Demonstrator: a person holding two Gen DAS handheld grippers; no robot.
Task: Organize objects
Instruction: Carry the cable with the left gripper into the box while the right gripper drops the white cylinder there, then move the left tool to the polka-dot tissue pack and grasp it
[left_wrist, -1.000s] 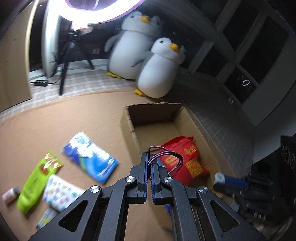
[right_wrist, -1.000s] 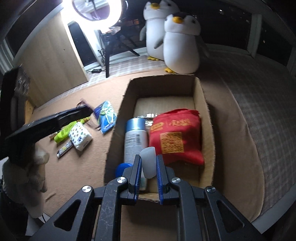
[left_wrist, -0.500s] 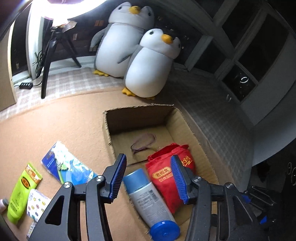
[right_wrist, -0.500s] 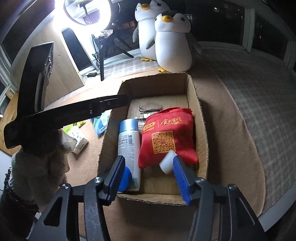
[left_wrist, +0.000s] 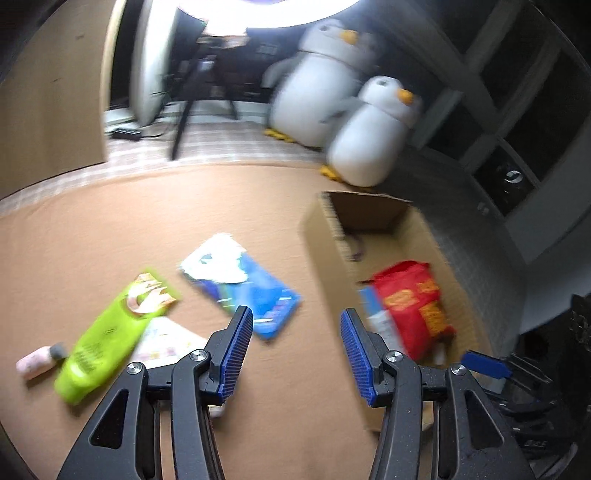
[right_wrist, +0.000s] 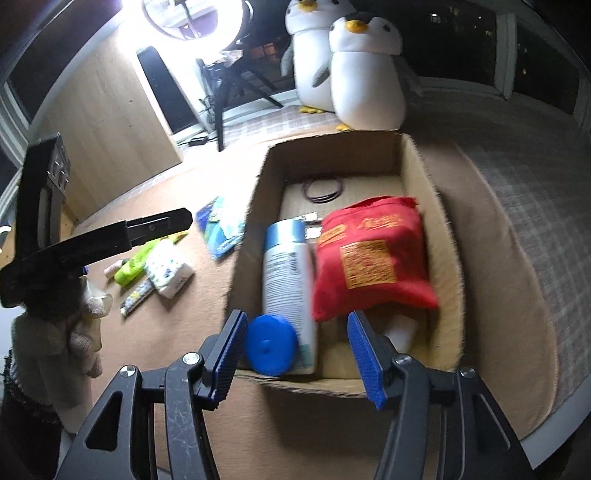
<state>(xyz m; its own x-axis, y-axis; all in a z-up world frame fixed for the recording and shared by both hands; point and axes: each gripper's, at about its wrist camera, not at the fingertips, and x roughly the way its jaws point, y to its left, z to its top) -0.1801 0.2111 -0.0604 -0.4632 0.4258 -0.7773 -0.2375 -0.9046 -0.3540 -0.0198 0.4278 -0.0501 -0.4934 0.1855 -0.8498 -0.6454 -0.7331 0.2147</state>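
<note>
Cardboard box (right_wrist: 424, 177) holds a spray can (right_wrist: 286, 280), a red bag (right_wrist: 369, 258), a white cap (right_wrist: 400, 332) and hair ties (right_wrist: 322, 189). Above its near edge the right gripper (right_wrist: 295, 345) stands apart, empty. Left of the box, the left gripper (left_wrist: 295, 350) is also apart and empty, over a blue packet (left_wrist: 240, 284) and green pouch (left_wrist: 107, 339).

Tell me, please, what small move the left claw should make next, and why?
Probably lower the left claw toward the blue packet. The claw is open and empty, the packet lies nearest ahead of it on the mat outside the box, and the green tube lies farther left.
</note>
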